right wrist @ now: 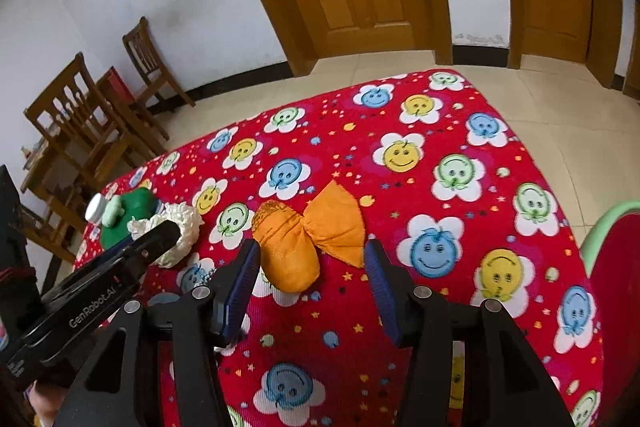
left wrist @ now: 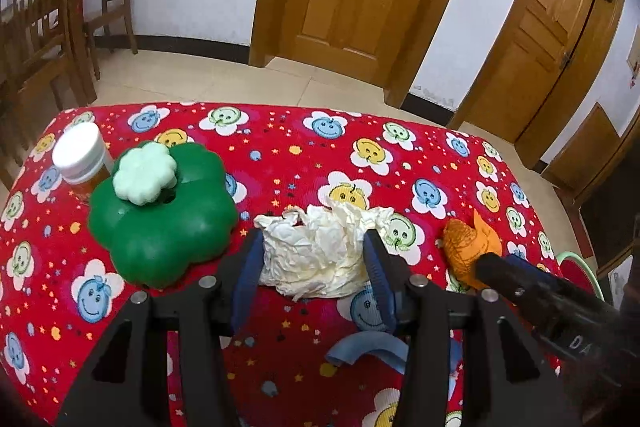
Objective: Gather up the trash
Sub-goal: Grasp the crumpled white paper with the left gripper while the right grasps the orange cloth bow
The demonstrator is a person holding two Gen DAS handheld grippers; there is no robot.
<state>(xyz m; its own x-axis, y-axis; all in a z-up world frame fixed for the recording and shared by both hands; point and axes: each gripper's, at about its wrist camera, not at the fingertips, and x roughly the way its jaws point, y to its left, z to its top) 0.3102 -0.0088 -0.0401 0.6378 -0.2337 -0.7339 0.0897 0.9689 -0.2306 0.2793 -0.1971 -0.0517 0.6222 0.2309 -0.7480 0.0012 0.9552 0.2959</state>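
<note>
A crumpled white paper wad [left wrist: 320, 251] lies on the red smiley-flower tablecloth [left wrist: 288, 155]. My left gripper [left wrist: 314, 247] is open, its fingers on either side of the wad. An orange crumpled wrapper [right wrist: 308, 239] lies to the right; it also shows in the left wrist view [left wrist: 470, 247]. My right gripper [right wrist: 312, 259] is open, its fingers straddling the orange wrapper. The white wad [right wrist: 176, 231] and the left gripper's body show at the left of the right wrist view.
A green flower-shaped container [left wrist: 160, 223] with a pale green lid [left wrist: 145, 173] and a white-capped jar [left wrist: 82, 157] stand at the left. A blue scrap [left wrist: 368, 349] lies near the table front. A red and green bin [right wrist: 616, 275] is at the right. Wooden chairs [left wrist: 44, 27] stand behind.
</note>
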